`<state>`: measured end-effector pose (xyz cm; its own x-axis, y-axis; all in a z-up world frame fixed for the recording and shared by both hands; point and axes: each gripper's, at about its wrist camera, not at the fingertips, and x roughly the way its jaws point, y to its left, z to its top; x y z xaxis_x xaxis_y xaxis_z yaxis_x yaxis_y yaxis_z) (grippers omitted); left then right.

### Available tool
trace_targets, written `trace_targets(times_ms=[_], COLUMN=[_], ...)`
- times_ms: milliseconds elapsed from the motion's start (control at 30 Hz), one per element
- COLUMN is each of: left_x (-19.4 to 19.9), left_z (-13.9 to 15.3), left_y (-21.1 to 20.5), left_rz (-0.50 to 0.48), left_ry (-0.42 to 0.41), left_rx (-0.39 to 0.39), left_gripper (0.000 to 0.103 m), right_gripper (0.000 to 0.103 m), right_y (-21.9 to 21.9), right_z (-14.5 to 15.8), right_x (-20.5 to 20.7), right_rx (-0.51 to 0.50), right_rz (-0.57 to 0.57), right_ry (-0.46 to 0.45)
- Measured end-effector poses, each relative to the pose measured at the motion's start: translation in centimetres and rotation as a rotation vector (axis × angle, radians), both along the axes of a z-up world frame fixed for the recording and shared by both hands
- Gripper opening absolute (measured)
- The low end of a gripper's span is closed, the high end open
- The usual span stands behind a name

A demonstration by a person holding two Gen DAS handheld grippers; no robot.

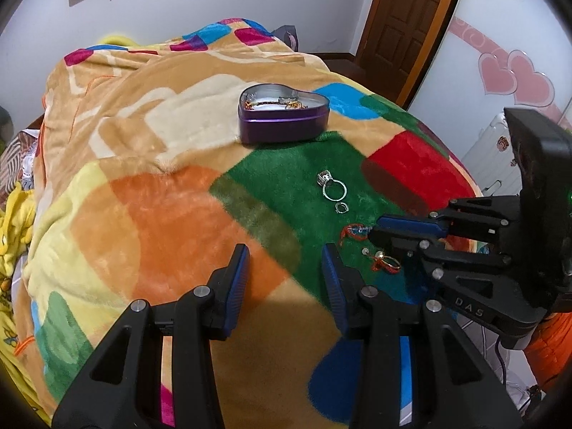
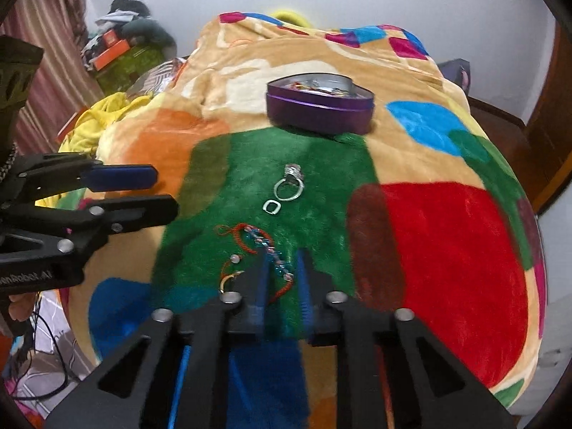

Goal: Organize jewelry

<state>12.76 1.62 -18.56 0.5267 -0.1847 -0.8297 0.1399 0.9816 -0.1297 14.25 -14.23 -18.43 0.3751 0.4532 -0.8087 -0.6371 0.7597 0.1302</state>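
Right gripper fingers nearly closed around the beaded bracelet; left gripper gapes empty.

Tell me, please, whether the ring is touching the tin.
Apart. The right wrist view shows a clear strip of green blanket between the ring and the tin.

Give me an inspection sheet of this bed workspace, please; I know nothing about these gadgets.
Surface: patchwork blanket over a bed.
Job's things: open heart-shaped tin holding jewelry; large silver ring, small silver ring, beaded bracelet and red cord piece loose on the green patch.
Clutter: yellow cloth beside the bed.
Grippers: left hand-held gripper open, empty; right hand-held gripper closed on the beaded bracelet.
Cables: black wires low beside the bed.
Surroundings: wooden door; piled boxes.
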Motion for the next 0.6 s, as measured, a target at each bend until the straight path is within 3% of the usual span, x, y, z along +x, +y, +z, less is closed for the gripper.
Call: trace_targets(times_ms=[400,600], left_x=[0.5,0.7], left_z=[0.6,0.1], left_y=[-2.1,-3.9], left_rz=[-0.048,-0.091], left_ry=[-0.015,-0.002], left_rx=[-0.013,-0.014], left_gripper=[0.041,0.041], right_gripper=[0.007,0.007], right_y=[-2.5,-4.3], right_z=[5.3,7.1], right_x=[0.1,0.2], right_rx=[0.134,0.145], right_rz=[-0.086,-0.137], right_ry=[-0.124,-0.189])
